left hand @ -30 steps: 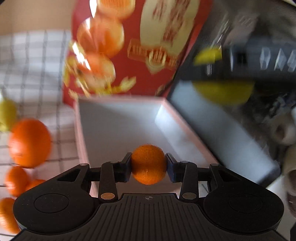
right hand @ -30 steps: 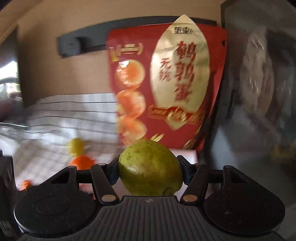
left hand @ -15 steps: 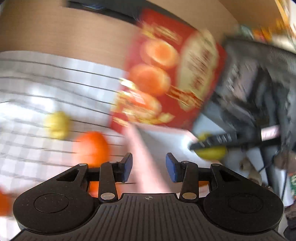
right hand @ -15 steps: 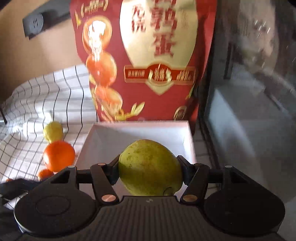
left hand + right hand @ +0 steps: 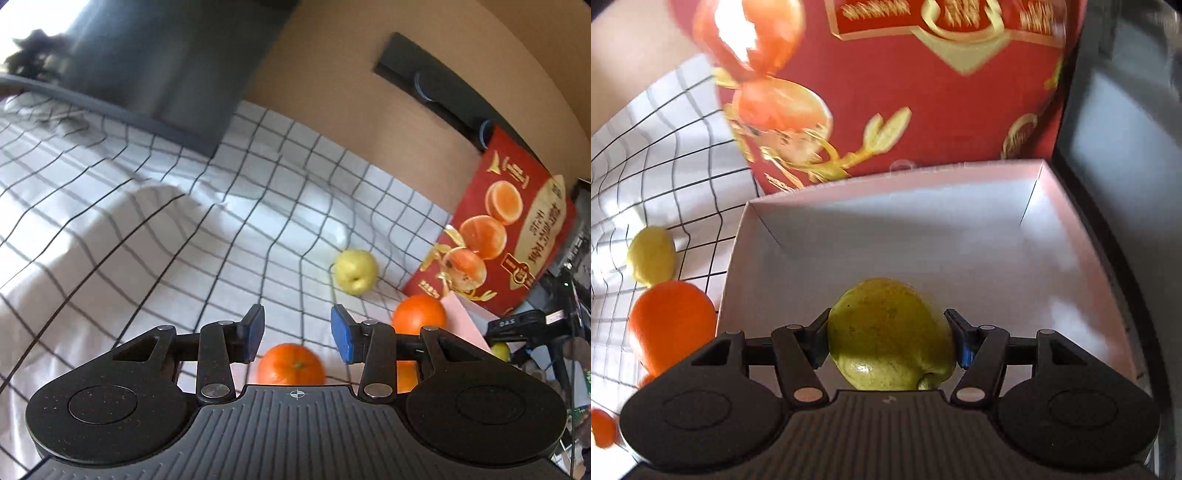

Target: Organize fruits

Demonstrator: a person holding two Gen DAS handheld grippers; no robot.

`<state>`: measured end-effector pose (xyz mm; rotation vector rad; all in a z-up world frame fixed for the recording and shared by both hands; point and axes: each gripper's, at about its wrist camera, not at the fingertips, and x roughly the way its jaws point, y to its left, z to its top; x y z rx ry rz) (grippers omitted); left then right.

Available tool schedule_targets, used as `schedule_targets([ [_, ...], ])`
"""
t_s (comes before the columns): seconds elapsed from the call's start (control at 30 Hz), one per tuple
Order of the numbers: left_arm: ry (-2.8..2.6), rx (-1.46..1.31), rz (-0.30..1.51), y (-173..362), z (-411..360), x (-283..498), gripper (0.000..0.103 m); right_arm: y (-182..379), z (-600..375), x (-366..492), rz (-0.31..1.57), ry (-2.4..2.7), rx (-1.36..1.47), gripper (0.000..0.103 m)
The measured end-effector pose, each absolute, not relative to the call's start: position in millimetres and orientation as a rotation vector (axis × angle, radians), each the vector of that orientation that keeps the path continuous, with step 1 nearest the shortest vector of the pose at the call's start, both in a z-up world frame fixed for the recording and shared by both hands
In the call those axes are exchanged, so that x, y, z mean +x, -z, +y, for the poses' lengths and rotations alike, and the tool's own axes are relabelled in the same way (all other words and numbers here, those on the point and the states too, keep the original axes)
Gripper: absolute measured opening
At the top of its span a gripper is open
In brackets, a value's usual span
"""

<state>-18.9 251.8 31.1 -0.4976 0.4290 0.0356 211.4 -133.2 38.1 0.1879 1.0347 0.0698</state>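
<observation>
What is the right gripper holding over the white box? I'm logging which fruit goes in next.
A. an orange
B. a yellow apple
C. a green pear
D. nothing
C: in the right wrist view the right gripper has both pads pressed on a green pear above the white box.

My left black two-finger gripper with blue pads [image 5: 297, 334] points forward and slightly down, rolled a bit to one side, jaws parted with nothing between the pads. My right black two-finger gripper [image 5: 890, 341] pitches steeply downward, both pads pressed against the sides of a green-yellow pear [image 5: 888, 334], which sits firmly clamped between the fingers.
</observation>
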Motion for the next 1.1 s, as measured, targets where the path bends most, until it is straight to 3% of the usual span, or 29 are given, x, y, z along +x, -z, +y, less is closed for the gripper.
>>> schedule_targets([
  [0.17, -0.030, -0.507, 0.411, -25, 248, -23, 0.044, -44, -136, 208, 1.028, -0.078, 0.203, 0.064],
  [0.3, 0.054, -0.432, 0.387, -38, 222, -27, 0.044, -77, -124, 174, 0.837, -0.064, 0.016, 0.067],
  [0.37, 0.107, -0.390, 0.390, -43, 205, -23, 0.044, -92, -115, 148, 0.737, -0.112, -0.065, 0.076],
  [0.5, 0.195, -0.285, 0.462, -43, 162, -6, 0.044, -105, -112, 89, 0.647, -0.274, -0.090, 0.077],
  [0.63, 0.159, -0.187, 0.540, -34, 125, 12, 0.044, -95, -106, 46, 0.649, -0.382, -0.135, 0.077],
  [0.73, 0.118, -0.138, 0.559, -29, 109, 23, 0.051, -79, -99, 18, 0.648, -0.412, -0.179, 0.077],
  [1.1, 0.071, -0.177, 0.645, -15, 117, 43, 0.055, -30, -85, -15, 0.607, -0.457, -0.239, 0.075],
])
